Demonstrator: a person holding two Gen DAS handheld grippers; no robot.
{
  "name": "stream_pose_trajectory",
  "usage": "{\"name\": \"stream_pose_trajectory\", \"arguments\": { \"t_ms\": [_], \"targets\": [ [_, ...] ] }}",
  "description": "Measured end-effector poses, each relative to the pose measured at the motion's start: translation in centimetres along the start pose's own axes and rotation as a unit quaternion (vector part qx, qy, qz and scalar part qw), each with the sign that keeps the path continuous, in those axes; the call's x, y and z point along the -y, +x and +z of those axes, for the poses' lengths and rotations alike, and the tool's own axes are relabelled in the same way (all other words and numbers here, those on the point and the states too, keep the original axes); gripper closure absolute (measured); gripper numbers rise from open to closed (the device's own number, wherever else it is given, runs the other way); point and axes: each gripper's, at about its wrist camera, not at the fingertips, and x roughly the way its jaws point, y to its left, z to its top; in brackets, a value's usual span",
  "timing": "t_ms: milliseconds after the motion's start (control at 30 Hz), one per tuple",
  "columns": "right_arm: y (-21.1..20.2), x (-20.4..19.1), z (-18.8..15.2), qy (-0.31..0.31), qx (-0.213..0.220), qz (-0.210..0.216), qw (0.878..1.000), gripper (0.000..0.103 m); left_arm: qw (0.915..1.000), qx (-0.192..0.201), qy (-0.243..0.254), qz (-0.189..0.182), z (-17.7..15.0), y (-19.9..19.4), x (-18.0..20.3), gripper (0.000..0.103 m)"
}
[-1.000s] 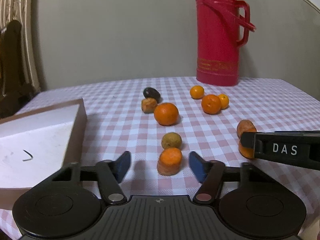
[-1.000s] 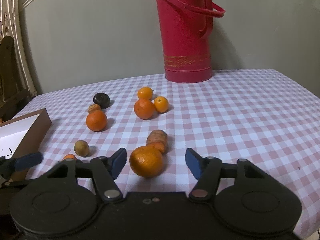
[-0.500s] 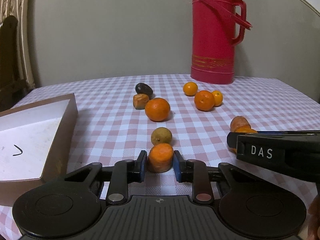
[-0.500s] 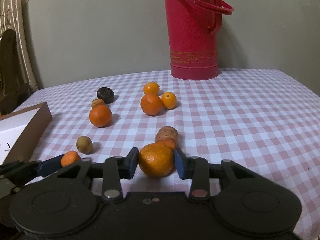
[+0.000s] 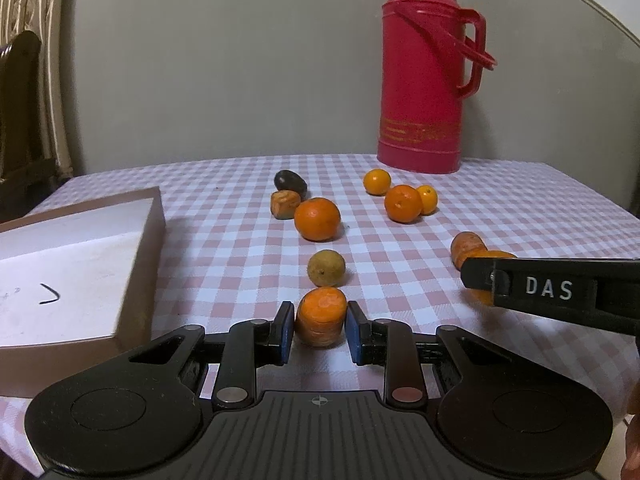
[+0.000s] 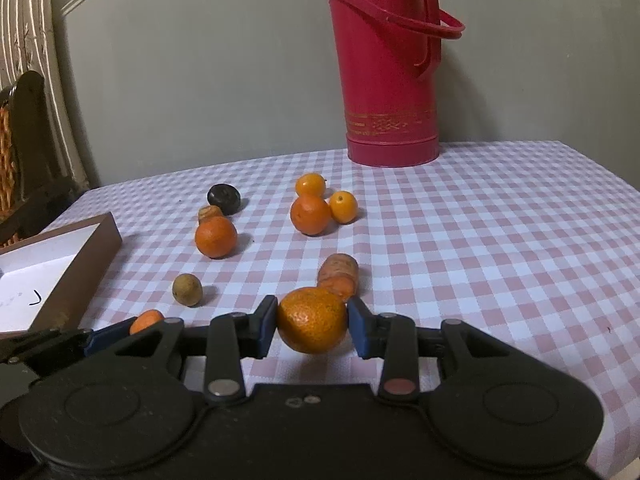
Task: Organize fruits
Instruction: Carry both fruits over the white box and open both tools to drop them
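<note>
Near the bench's front edge, the left gripper (image 5: pixel 319 332) pinches a stiff, light carrot stub (image 5: pixel 321 316); the right gripper (image 6: pixel 313 328) squeezes a soft-skinned, roll-prone orange (image 6: pixel 312 319) across its widest middle.

The worktop (image 5: pixel 520 208), under a pink-and-white checked cloth, carried a tall red plastic flask (image 5: pixel 424 80) at its far edge, well beyond the tongs. Three small oranges (image 5: pixel 402 202) clustered ahead. A larger orange (image 5: pixel 317 219), a brownish chunk (image 5: pixel 285 204) and a dark round fruit (image 5: pixel 290 181) lay nearer. An open brown cardboard box (image 5: pixel 148 248) sat to the left.
</note>
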Motion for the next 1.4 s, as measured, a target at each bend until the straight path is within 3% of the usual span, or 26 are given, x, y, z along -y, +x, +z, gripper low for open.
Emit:
{"name": "stream_pose_trajectory", "arguments": {
  "t_ms": [433,733,1133,1400],
  "targets": [
    [-2.8,-1.6,-1.2,-0.025,0.002,0.028,0.999,0.074,0.9998,0.019,0.002,0.000,-0.2,-3.6,-2.7,0.075],
    [-4.1,-3.9,-1.0,-0.042,0.032,0.067,0.996,0.074,0.9989,0.042,-0.009,0.016,-0.1,-5.9,-5.2,0.075],
    [-4.5,-8.4,-0.5,-0.061,0.067,0.130,0.987,0.074,0.9951,0.069,-0.043,0.057,0.0,-8.2,-9.9,0.075],
    [-3.8,-11.6,-0.4,-0.067,0.082,0.169,0.980,0.074,0.9862,0.093,-0.073,0.116,-0.2,-9.5,-13.9,0.075]
  ]
}}
